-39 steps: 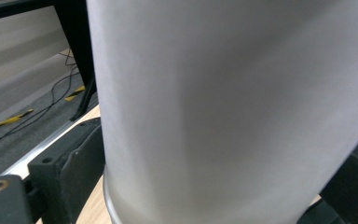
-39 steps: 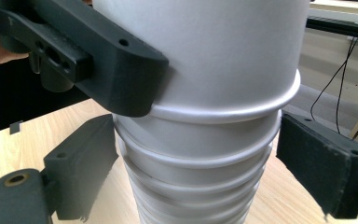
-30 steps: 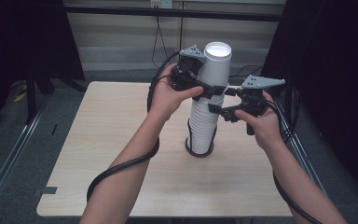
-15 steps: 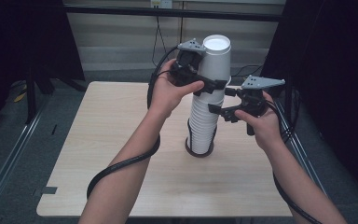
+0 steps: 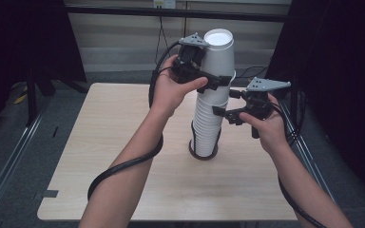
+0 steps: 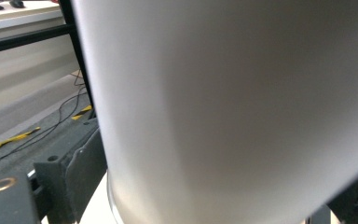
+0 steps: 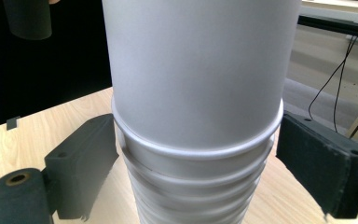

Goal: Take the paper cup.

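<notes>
Reaching in from the near edge of the high view, both forearms angle up over the pale wooden desk (image 5: 123, 190) toward a tall stack of white paper cups (image 5: 206, 128) that stands upside down on a dark ring near the desk's middle. The nearer of the two, the right hand (image 5: 266, 126), sits to the right of the stack with its wrist about level, and the right gripper (image 5: 228, 111) points sideways into the stack's upper half. In the right gripper view its jaws stand on either side of the stacked rims; whether the pads actually press on them I cannot tell. Farther and higher, the left hand (image 5: 173, 88) is raised with the wrist bent, thumb stretched along the left gripper (image 5: 217, 81). Its jaws are clamped on the top cup (image 5: 218, 52), which is lifted partly off the stack and leans slightly, bottom up. The left gripper view has that cup's white wall (image 6: 233, 107) close up between the jaws.
</notes>
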Motion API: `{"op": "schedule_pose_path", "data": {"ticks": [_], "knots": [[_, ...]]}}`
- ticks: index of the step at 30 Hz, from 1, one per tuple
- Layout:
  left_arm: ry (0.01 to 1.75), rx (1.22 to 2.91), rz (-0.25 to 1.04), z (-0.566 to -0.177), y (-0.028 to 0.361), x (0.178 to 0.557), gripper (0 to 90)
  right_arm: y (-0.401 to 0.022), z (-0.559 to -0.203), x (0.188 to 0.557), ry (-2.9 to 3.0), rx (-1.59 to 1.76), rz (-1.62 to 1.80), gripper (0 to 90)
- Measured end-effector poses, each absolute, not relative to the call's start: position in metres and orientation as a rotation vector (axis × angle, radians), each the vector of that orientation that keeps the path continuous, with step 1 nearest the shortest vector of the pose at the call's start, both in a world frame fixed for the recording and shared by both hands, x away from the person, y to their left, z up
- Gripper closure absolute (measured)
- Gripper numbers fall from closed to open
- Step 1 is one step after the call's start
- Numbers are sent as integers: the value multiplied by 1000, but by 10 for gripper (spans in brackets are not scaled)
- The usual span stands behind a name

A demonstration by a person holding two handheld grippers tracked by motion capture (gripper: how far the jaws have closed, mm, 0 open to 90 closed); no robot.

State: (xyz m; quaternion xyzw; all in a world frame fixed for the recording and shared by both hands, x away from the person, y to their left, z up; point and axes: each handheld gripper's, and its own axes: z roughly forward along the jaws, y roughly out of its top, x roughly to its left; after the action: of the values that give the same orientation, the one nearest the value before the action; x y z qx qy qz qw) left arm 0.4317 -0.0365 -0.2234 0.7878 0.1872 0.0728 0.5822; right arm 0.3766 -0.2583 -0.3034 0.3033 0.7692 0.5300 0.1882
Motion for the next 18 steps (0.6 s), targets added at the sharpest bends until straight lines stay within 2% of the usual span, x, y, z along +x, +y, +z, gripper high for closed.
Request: {"op": "schedule_pose_path", "data": {"ticks": [18], "knots": [[435, 1802, 171, -208, -29, 431, 86, -260, -306, 377, 2176, 850, 1483, 135]]}}
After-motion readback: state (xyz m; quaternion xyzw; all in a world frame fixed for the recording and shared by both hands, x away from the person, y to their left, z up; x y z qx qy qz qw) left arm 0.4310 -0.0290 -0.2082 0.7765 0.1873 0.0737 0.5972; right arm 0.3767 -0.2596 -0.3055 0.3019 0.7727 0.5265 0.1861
